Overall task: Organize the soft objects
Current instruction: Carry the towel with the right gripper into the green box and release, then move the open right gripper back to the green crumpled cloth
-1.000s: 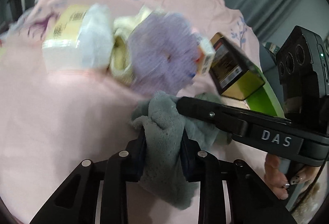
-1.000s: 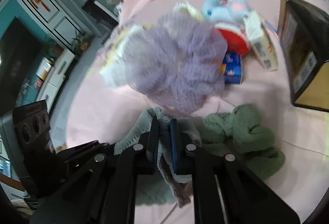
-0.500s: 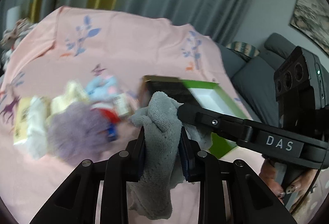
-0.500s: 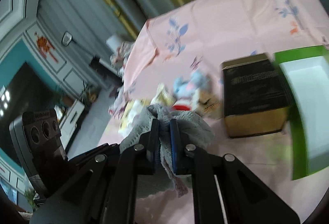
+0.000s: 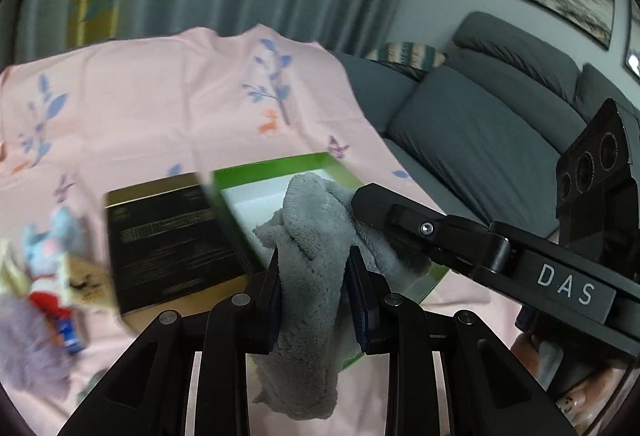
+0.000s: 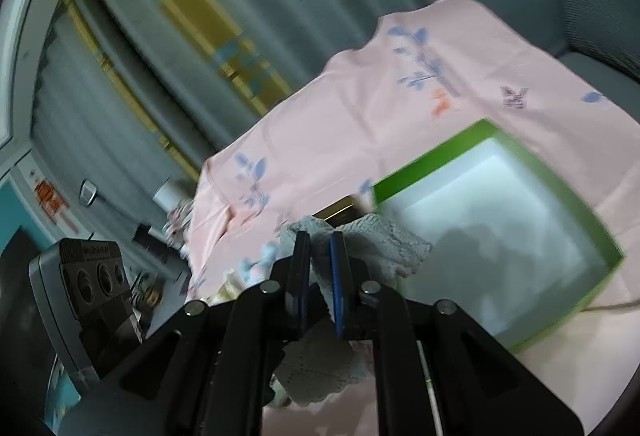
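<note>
Right now my left gripper (image 5: 316, 288) clamps a grey cloth (image 5: 310, 236), fluffy and bunched, its tail hanging below the jaws. My right gripper (image 6: 318, 268) pinches the same cloth (image 6: 376, 242) from the right. It hangs above the pink sheet (image 5: 160, 107), at the near edge of a square green box (image 6: 520, 211) with smooth white walls.

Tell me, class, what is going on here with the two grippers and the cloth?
A person holds two grippers, and both are clamped on one grey towel. The left gripper pinches its bunched middle; the right gripper grips another part. The towel hangs in the air near an open green box with a white inside, beside a black and gold box on the pink cloth. A pile of small soft things lies to the left.
</note>
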Action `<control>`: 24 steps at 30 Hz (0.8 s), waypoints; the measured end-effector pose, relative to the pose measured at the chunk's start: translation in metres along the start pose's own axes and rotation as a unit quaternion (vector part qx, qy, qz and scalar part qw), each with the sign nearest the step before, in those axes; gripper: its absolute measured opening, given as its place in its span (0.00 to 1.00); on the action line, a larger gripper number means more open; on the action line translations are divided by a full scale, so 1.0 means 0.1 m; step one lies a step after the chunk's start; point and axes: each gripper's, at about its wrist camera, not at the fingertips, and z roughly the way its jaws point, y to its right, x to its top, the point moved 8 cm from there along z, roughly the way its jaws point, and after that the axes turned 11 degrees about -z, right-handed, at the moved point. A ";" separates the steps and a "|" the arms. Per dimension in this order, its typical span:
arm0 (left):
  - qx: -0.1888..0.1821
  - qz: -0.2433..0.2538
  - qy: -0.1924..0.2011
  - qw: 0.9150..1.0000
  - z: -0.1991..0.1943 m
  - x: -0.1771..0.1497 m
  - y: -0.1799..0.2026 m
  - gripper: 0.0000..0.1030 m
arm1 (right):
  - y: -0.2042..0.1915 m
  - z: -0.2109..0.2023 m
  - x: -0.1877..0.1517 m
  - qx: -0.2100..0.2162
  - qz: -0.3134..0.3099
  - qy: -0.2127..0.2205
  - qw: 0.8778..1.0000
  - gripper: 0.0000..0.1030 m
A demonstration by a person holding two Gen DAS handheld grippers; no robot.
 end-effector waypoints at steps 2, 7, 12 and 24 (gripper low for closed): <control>-0.004 0.008 -0.010 1.000 0.17 -0.01 0.11 0.28 | 0.18 -0.03 0.03 -0.014 0.016 0.007 1.000 0.09; -0.021 0.010 -0.037 0.999 0.55 -0.03 0.30 0.28 | 0.55 -0.13 0.05 -0.033 0.057 0.027 0.997 0.10; -0.003 0.015 -0.059 0.998 0.87 -0.11 0.29 0.28 | 0.82 -0.07 -0.02 -0.066 0.078 0.012 0.995 0.13; 0.011 -0.024 -0.051 0.998 0.71 -0.11 0.07 0.76 | 0.85 -0.03 -0.10 -0.133 0.060 -0.011 0.989 0.53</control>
